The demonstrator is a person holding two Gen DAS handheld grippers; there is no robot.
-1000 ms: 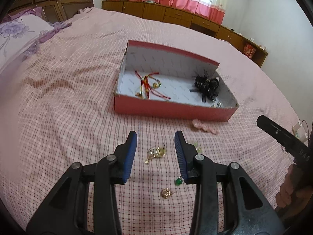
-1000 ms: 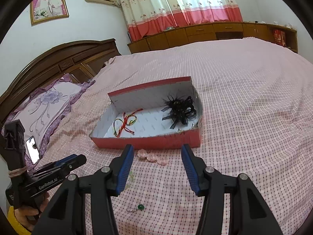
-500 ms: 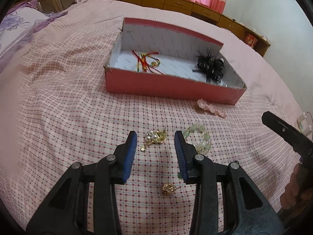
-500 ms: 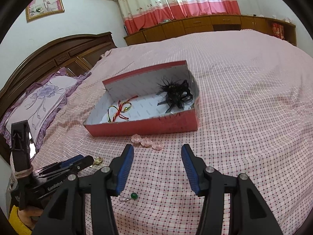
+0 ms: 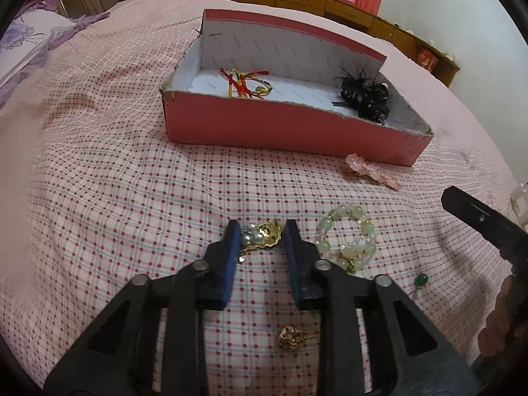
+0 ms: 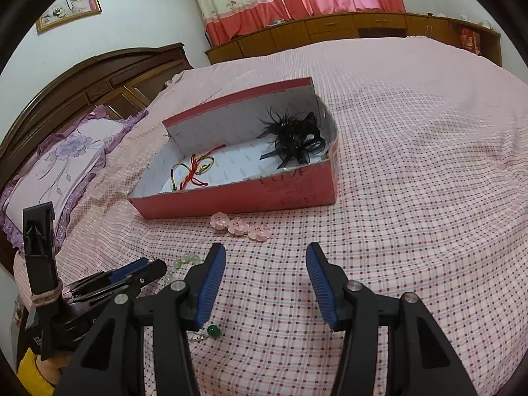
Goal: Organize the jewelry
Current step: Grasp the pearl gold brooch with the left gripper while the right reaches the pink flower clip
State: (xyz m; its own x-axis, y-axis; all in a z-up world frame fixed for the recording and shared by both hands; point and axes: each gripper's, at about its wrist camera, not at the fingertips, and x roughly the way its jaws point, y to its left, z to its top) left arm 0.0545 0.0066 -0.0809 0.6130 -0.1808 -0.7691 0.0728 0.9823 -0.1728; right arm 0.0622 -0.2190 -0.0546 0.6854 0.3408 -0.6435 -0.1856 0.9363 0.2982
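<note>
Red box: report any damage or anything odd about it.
The red box has a ragged front rim, torn at its left corner, baring raw cardboard. Inside, the red cord bracelet and black feathered hairpiece lie loose at opposite ends.

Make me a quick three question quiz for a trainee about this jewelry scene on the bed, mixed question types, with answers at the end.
1. True or false: the gold and pearl brooch lies between the fingers of the left gripper.
2. Multiple choice: which item lies inside the red box? A) pink flower clip B) black feather hairpiece C) green bead bracelet
3. Fill in: the right gripper hangs open over the ____ bedspread, holding nothing.

Key: 1 true. 2 B; it shares the box with a red cord bracelet. 3 checked.
</note>
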